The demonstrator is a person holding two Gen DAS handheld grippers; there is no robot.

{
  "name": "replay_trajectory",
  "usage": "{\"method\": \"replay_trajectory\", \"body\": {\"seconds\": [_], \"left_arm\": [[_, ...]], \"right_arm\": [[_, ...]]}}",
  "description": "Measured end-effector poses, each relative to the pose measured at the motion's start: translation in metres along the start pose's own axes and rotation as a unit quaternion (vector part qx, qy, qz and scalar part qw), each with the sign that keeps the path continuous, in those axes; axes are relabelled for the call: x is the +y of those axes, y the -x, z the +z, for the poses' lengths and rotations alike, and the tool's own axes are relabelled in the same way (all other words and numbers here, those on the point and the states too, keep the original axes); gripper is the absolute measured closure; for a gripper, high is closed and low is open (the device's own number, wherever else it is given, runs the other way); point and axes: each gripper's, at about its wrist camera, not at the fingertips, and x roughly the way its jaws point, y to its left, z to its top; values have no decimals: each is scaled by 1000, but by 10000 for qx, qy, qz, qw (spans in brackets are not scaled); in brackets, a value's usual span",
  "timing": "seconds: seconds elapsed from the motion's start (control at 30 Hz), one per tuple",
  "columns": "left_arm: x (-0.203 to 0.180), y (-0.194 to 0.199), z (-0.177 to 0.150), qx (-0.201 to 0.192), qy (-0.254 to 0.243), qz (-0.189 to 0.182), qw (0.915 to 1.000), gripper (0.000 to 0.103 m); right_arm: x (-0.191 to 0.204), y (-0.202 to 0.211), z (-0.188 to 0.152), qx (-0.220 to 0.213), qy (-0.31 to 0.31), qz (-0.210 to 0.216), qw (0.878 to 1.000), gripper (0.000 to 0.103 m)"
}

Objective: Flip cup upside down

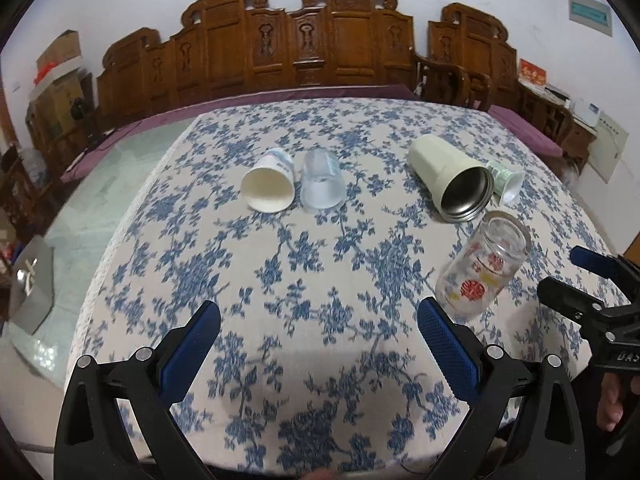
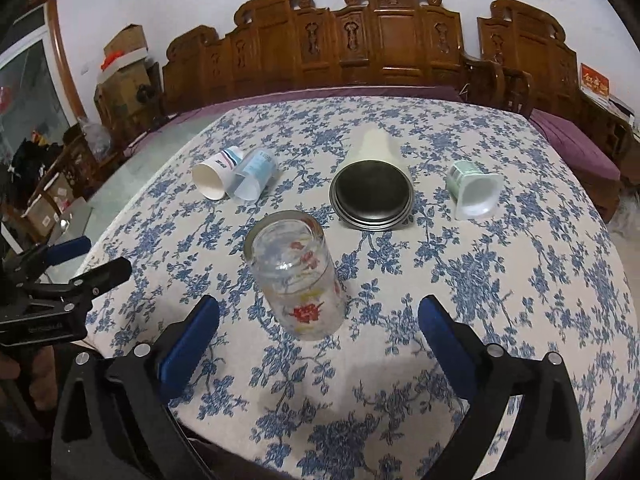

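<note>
Several cups lie on their sides on the blue-flowered tablecloth (image 1: 320,272). A clear glass with red flowers (image 2: 298,276) lies nearest, its base just ahead of my right gripper (image 2: 319,316), which is open and empty; it also shows in the left wrist view (image 1: 482,266). A cream steel-lined tumbler (image 1: 450,178) (image 2: 372,182), a white paper cup (image 1: 269,188) (image 2: 216,176), a clear plastic cup (image 1: 322,184) (image 2: 254,178) and a small green-labelled cup (image 1: 508,180) (image 2: 474,190) lie farther back. My left gripper (image 1: 320,320) is open and empty over bare cloth.
Carved wooden benches (image 1: 304,40) with purple cushions (image 2: 576,140) line the wall behind the table. A glass surface (image 1: 92,196) lies left of the cloth. Cardboard boxes (image 2: 124,64) are stacked at far left. The right gripper shows at the left view's right edge (image 1: 592,280).
</note>
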Motion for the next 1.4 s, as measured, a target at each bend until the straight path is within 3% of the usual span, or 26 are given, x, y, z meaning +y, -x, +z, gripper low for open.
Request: {"method": "replay_trajectory", "body": {"seconds": [0.3,0.6,0.93,1.4], "left_arm": [[-21,32,-17,-71,-132,-13,9999,8],[-41,75,-27,-398,-225,-6,9990,8],[-46,127,-26,-955,-160,12,9953,8],[-50,202,-27,-1866,-133,92,9823,8]], "right_arm": [[-2,47,-18,-422,-112,-115,9990,3],[-8,99,-30,-855,-233,-264,9957,3],[-7,137,-35,-1221,-250,-301,9917,3],[18,222,-30,-2305,4,-462,9720,3]]}}
